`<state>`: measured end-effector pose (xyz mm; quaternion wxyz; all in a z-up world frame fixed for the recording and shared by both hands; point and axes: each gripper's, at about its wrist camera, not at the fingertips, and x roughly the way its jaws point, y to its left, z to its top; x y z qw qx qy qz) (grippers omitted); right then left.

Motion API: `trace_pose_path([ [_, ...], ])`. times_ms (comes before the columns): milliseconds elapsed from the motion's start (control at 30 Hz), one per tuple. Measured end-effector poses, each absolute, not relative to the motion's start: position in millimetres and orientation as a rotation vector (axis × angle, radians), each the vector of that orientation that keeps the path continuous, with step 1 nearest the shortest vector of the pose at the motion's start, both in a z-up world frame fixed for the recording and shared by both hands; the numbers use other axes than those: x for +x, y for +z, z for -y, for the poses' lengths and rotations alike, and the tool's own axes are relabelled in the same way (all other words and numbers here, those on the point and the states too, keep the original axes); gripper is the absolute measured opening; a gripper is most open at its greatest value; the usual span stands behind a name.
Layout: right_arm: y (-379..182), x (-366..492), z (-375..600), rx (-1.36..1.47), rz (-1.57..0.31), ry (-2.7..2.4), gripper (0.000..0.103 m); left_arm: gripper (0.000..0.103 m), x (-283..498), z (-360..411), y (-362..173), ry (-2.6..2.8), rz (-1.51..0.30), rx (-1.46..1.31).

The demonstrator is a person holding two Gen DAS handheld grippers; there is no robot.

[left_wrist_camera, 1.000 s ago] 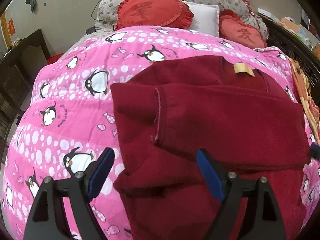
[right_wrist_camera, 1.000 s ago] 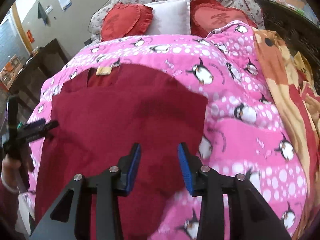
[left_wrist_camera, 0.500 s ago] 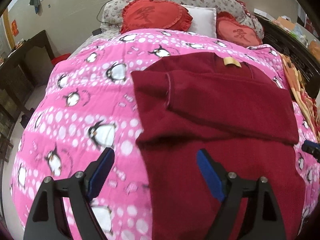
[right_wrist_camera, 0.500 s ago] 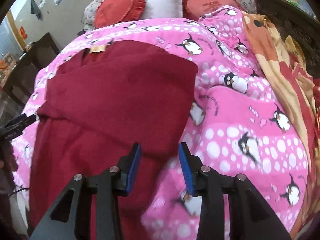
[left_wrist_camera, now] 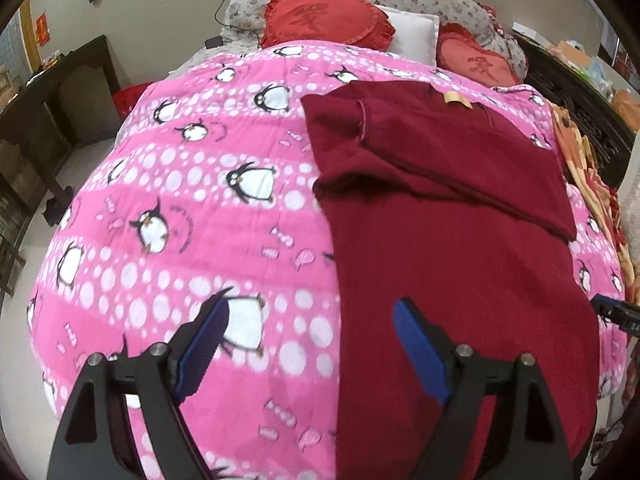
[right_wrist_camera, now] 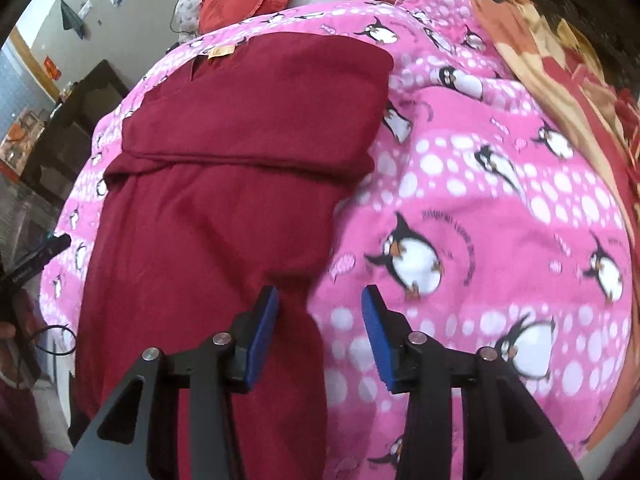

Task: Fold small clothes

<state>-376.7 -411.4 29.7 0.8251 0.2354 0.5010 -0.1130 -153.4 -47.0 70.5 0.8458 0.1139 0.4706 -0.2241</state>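
Note:
A dark red garment [left_wrist_camera: 452, 240] [right_wrist_camera: 224, 184] lies lengthwise on the pink penguin quilt [left_wrist_camera: 192, 208] [right_wrist_camera: 500, 208], with its sleeves folded across the chest and a tan label [left_wrist_camera: 456, 98] at the collar. My left gripper [left_wrist_camera: 308, 344] hangs open above the garment's lower left edge, holding nothing. My right gripper [right_wrist_camera: 320, 320] hovers over the lower right edge with its jaws opening and nothing between them. The right gripper's tip [left_wrist_camera: 616, 314] shows at the right rim of the left wrist view; the left gripper's tip [right_wrist_camera: 40, 256] shows at the left rim of the right wrist view.
Red heart cushions [left_wrist_camera: 328, 16] and a white pillow [left_wrist_camera: 412, 36] lie at the head of the bed. An orange and red blanket [right_wrist_camera: 560, 64] runs along the bed's right side. Dark wooden furniture [left_wrist_camera: 52, 108] stands left of the bed.
Both grippers have drawn back toward the foot of the bed, so more of the garment's lower part shows. The right jaws stand a little wider than before.

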Motion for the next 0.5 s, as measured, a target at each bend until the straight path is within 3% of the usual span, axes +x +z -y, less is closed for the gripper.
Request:
trace_pose_path([
  [333, 24, -407, 396, 0.487, -1.116, -0.2, 0.024, 0.088, -173, -14, 107, -0.405, -0.957, 0.297],
  [500, 22, -425, 383, 0.475, -1.137, -0.174, 0.024, 0.093, -186, -43, 113, -0.41, -0.99, 0.272],
])
